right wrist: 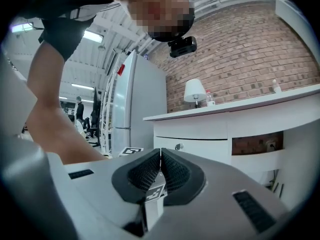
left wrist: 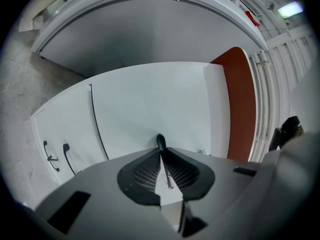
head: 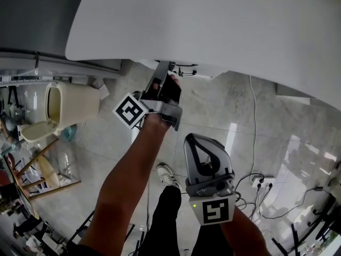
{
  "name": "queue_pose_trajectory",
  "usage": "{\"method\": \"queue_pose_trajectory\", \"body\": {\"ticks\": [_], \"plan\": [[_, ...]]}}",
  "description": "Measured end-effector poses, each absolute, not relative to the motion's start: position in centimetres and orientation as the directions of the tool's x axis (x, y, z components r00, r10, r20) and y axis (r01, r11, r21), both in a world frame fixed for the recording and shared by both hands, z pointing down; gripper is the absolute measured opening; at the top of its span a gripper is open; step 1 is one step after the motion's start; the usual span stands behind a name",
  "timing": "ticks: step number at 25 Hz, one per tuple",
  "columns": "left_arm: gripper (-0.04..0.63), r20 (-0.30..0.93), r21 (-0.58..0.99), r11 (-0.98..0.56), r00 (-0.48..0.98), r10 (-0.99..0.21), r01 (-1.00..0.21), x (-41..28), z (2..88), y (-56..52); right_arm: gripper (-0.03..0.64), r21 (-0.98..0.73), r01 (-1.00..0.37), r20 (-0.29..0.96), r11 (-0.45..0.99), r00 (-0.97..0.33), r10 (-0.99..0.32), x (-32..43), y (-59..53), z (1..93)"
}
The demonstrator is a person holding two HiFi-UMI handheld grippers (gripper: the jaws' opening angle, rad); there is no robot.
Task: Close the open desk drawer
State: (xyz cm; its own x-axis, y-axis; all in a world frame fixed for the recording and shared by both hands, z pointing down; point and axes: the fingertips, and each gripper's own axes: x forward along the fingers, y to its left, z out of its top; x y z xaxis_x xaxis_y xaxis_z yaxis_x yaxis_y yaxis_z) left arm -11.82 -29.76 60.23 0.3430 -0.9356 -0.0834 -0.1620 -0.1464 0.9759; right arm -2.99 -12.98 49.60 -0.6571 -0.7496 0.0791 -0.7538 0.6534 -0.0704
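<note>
The white desk top [head: 213, 25] fills the upper head view and hides the drawer beneath its edge. My left gripper [head: 161, 71] reaches under that edge, shut, with nothing between its jaws. In the left gripper view its tips [left wrist: 160, 143] rest against or very near a white front panel [left wrist: 150, 104], next to a small metal knob [left wrist: 202, 150]. My right gripper [head: 196, 138] hangs back near the person's legs, shut and empty. The right gripper view shows the desk's drawer front [right wrist: 192, 145] with its knob [right wrist: 178, 146] beyond the shut right gripper [right wrist: 160, 151]; how far out the drawer stands is unclear.
A cream bin [head: 66, 104] and a wooden stool [head: 37, 169] stand on the floor at left. Cables and a power strip [head: 261, 185] lie at right. A lamp [right wrist: 194, 91] stands on the desk before a brick wall, with a fridge [right wrist: 137, 109] beside it.
</note>
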Motion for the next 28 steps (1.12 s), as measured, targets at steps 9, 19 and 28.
{"method": "queue_pose_trajectory", "body": {"ticks": [9,19,28], "plan": [[0.046,-0.113,0.969,-0.181,0.347,-0.931,-0.170,-11.5,59.6,-30.8,0.028,-0.085,-0.738,0.069,0.670,-0.675,-0.735,-3.1,-12.3,49.5],[0.074,-0.123,0.964,-0.187,0.310,-0.943,-0.187,-11.8,59.6,-30.4,0.028,-0.066,-0.804,0.095,0.592,-0.595,-0.798,0.5,-14.8,50.3],[0.078,-0.041,0.929,-0.158,0.330,-0.943,-0.335,-12.8,59.0,-23.4,0.028,-0.014,-0.822,0.114,0.570,-0.568,-0.815,3.0,-14.7,50.6]]}}
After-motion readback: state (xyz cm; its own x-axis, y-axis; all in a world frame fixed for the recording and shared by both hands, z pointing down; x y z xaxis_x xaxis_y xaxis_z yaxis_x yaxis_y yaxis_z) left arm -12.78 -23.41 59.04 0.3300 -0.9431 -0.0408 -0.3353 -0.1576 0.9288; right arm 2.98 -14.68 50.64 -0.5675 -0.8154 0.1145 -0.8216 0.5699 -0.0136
